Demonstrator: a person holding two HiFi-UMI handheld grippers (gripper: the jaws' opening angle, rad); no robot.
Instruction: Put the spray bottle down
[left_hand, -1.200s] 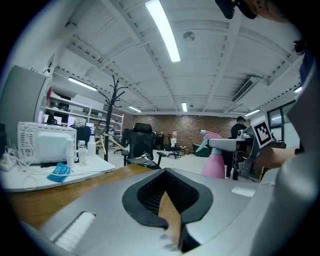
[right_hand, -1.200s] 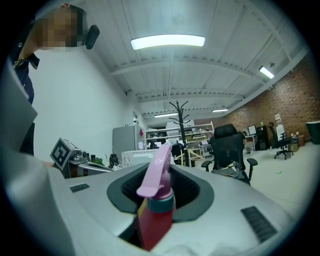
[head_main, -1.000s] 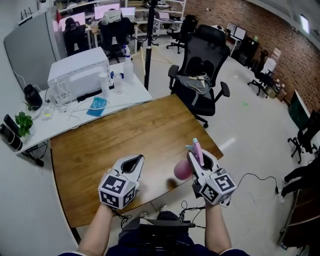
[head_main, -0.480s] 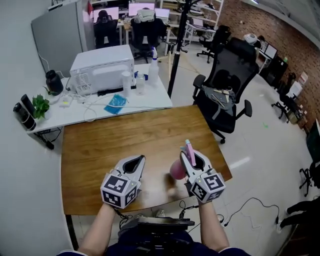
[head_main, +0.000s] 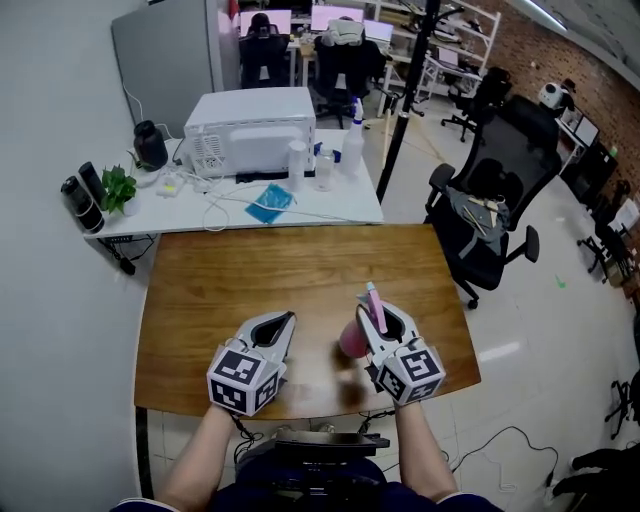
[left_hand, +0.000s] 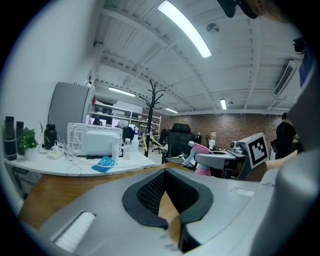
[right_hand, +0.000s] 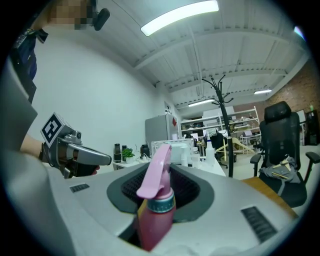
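Tongs: left tongs (head_main: 288, 318) were closed tip to tip with nothing in them; right tongs (head_main: 382, 316) were clamped on the pink spray bottle (head_main: 352, 340).
Head view, bottle: it was upright in the right jaws, over the wooden table (head_main: 250, 270) near its front edge. Could not tell whether the base touched the wood.
Head view, vs a second earlier: the same grip, but the right tongs sat further in from the table's right edge. The view had swung, so the white desk (head_main: 330, 212) with the printer (head_main: 250, 125) came toward centre and the black chair (head_main: 495, 200) slid right.
Left gripper view: pads (left_hand: 150, 192) met at the far end, with bare wood showing through the gap behind them. The right tongs (left_hand: 216, 159) and the bottle's pink nozzle (left_hand: 201, 148) showed side-on, at about the same height as this view.
Right gripper view: the bottle's neck (right_hand: 161, 200) sat pinched between the dark pads (right_hand: 187, 192), nozzle pointing forward. That clamp point was not clear from the head view. The left tongs (right_hand: 97, 158) showed alongside, well apart from the bottle. A coat rack (right_hand: 220, 115) stood behind.
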